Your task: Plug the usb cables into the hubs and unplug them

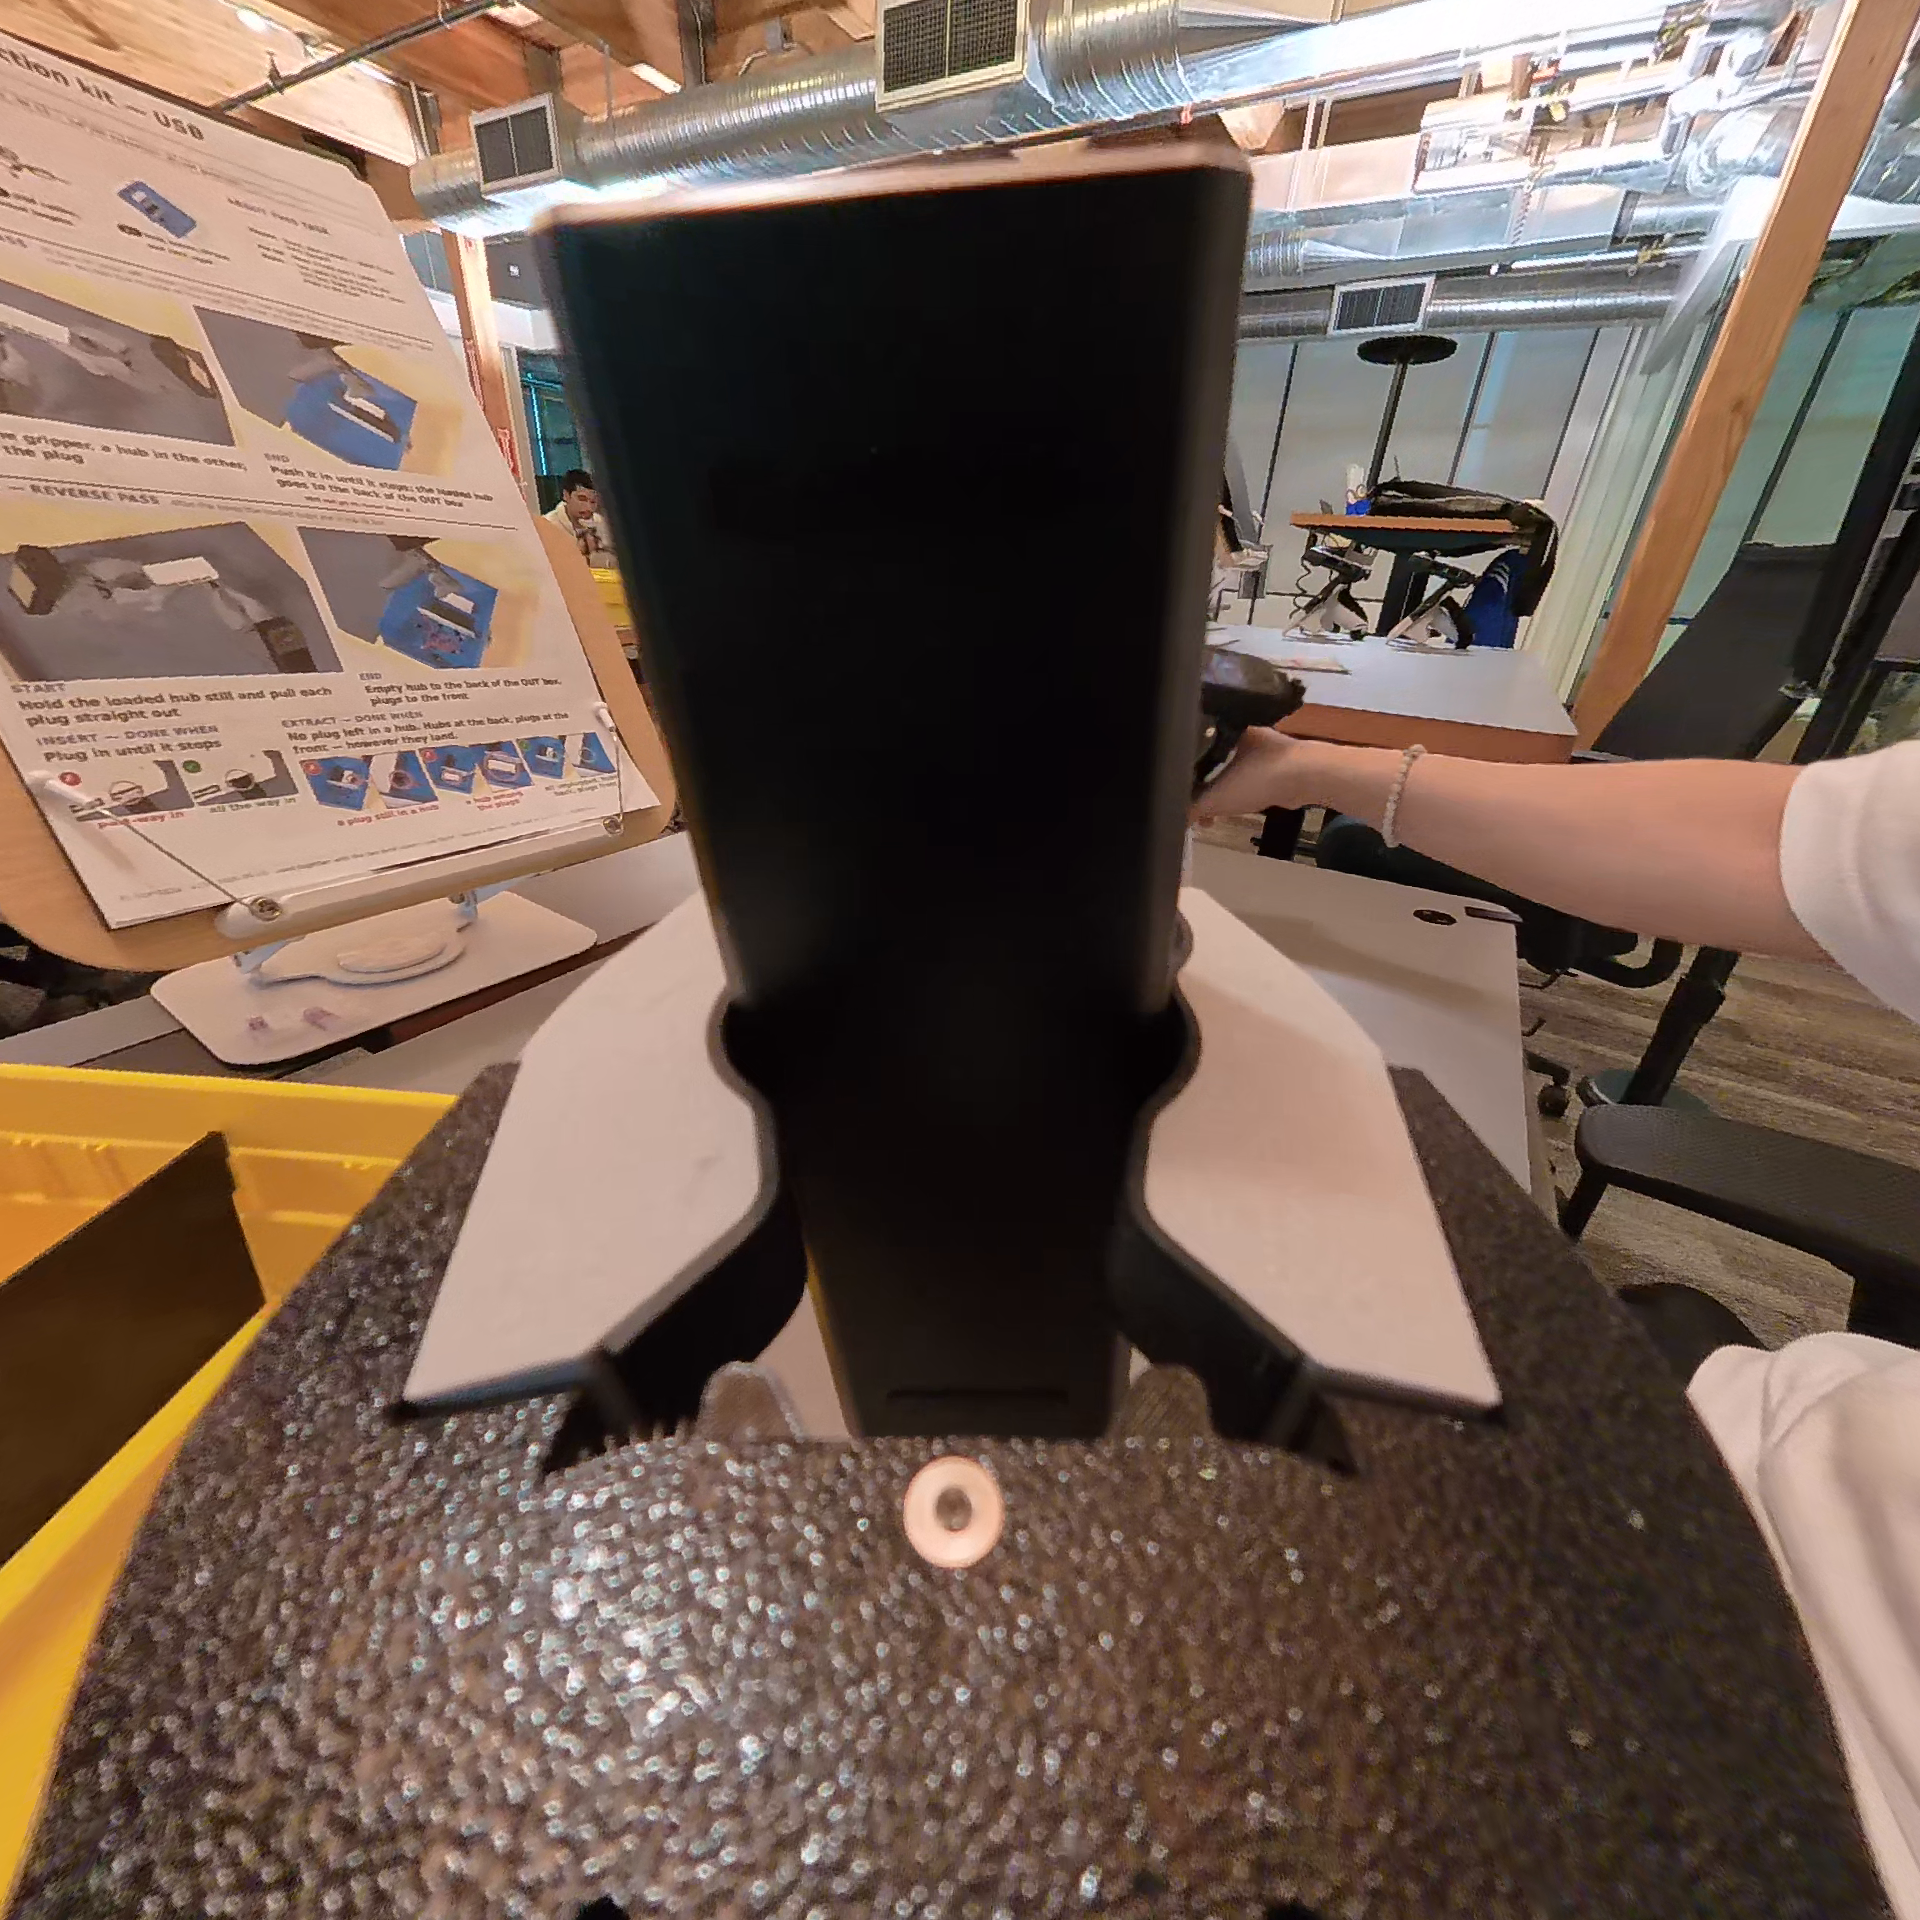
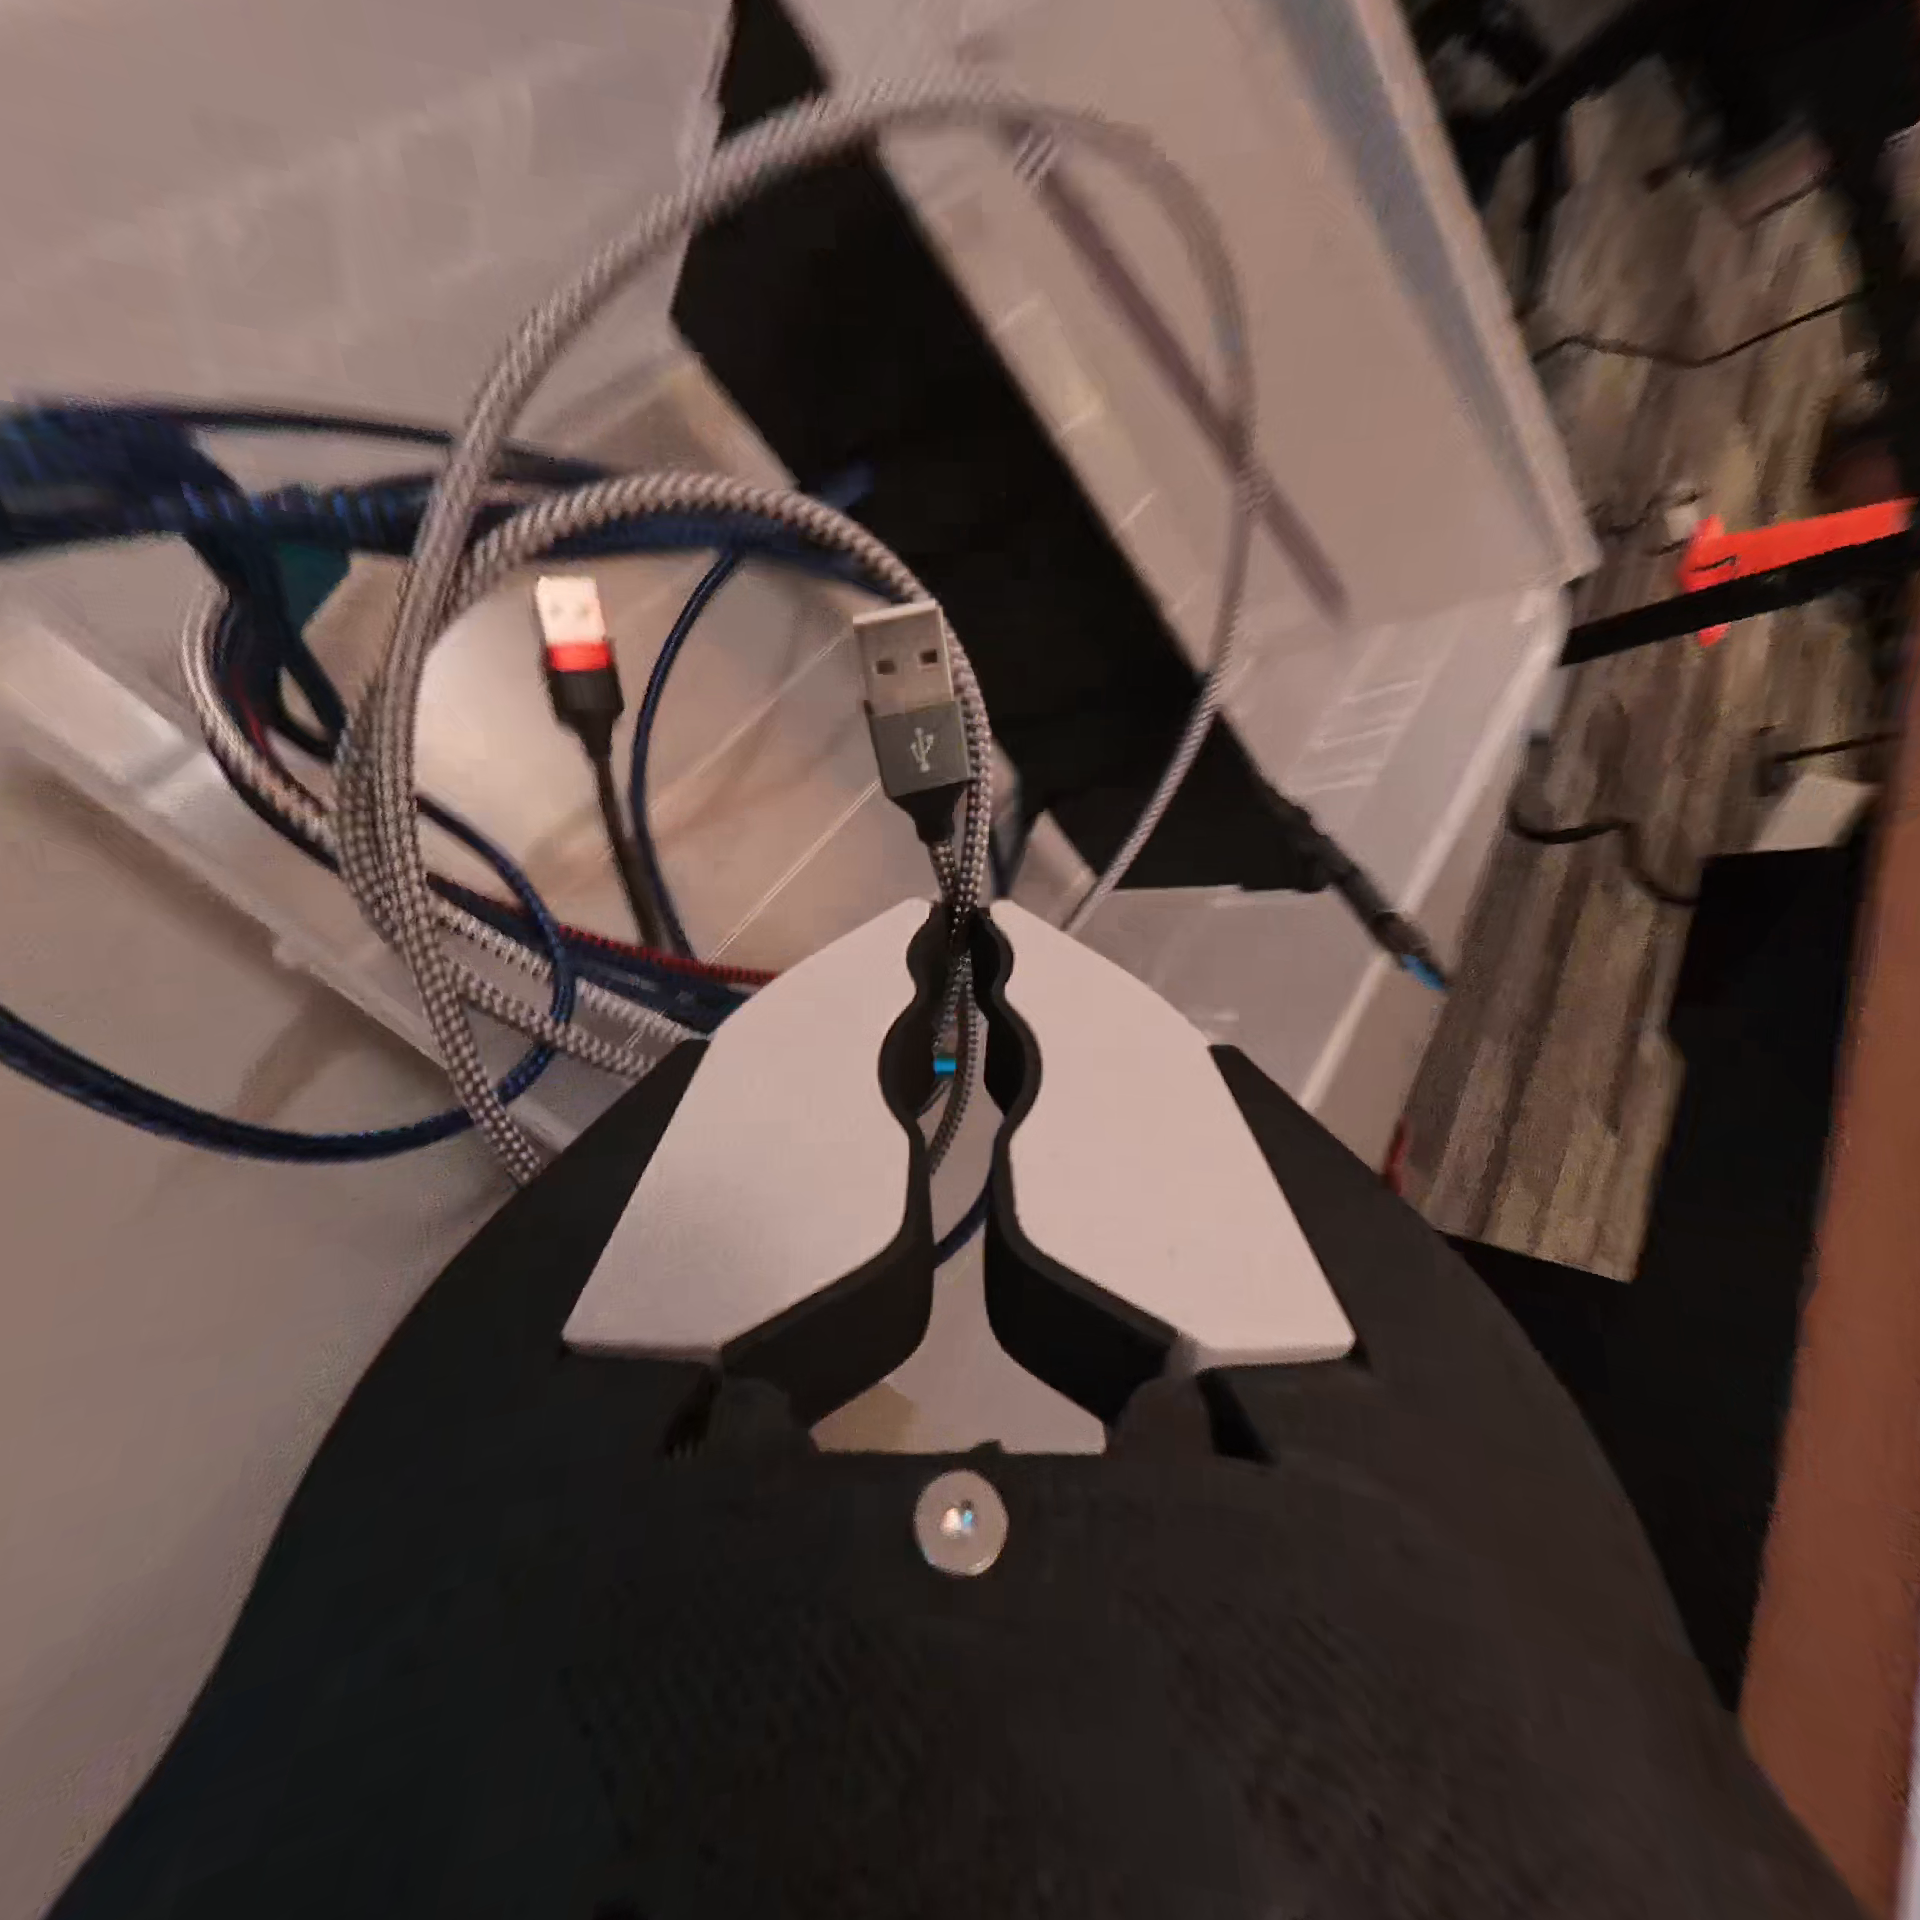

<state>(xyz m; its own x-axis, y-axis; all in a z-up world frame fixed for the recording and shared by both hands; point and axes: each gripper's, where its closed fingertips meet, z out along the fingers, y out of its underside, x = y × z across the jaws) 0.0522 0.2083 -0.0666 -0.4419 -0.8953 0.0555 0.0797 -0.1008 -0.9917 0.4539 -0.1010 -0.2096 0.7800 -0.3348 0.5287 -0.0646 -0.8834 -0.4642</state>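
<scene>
Left gripper (image 1: 951,1049) clamps a black hub (image 1: 904,582) upright; right gripper (image 2: 961,925) pinches a grey braided cable (image 2: 436,727) just below its plug (image 2: 907,707), which points up and away.

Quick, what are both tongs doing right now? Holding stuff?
Left tongs: shut on the black hub, which stands upright between them.
Right tongs: shut on the grey braided USB cable, just below its plug.
</scene>
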